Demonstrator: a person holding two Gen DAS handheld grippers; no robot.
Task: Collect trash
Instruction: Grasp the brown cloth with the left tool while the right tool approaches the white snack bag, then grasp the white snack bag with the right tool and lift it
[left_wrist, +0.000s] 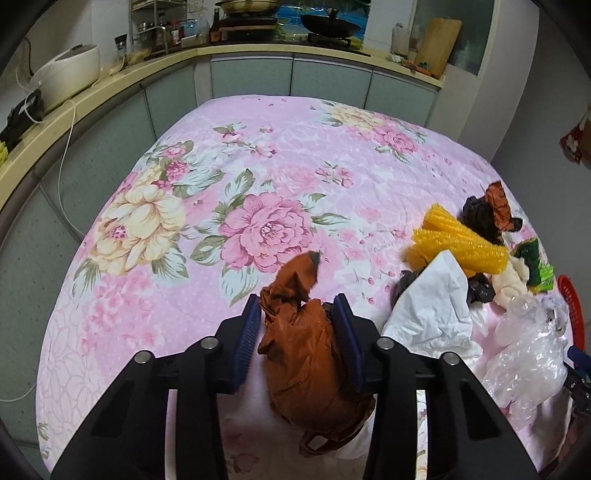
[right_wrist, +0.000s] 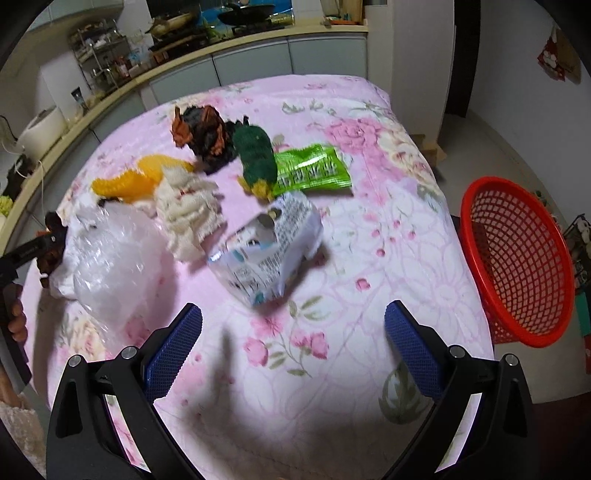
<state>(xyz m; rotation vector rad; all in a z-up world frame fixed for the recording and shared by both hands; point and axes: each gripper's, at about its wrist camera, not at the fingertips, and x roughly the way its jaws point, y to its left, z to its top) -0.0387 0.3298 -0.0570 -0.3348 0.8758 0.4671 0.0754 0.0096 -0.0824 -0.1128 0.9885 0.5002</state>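
Note:
My left gripper (left_wrist: 300, 308) is shut on a crumpled brown plastic bag (left_wrist: 314, 354) above the pink floral tablecloth (left_wrist: 207, 192). My right gripper (right_wrist: 293, 319) is open and empty, above the cloth just short of a white printed packet (right_wrist: 267, 245). Beyond it lie a green wrapper (right_wrist: 312, 170), a dark green scrubber (right_wrist: 256, 155), a cream cloth (right_wrist: 188, 214), yellow foam netting (right_wrist: 129, 181), a dark brown and orange bag (right_wrist: 203, 129) and clear plastic wrap (right_wrist: 110, 258). A red mesh basket (right_wrist: 517, 258) stands off the table's right edge.
The same trash pile lies at the right in the left wrist view, with white paper (left_wrist: 432, 306) and yellow netting (left_wrist: 458, 236). A kitchen counter (left_wrist: 110, 85) with a rice cooker (left_wrist: 70, 70) and a stove runs behind the table.

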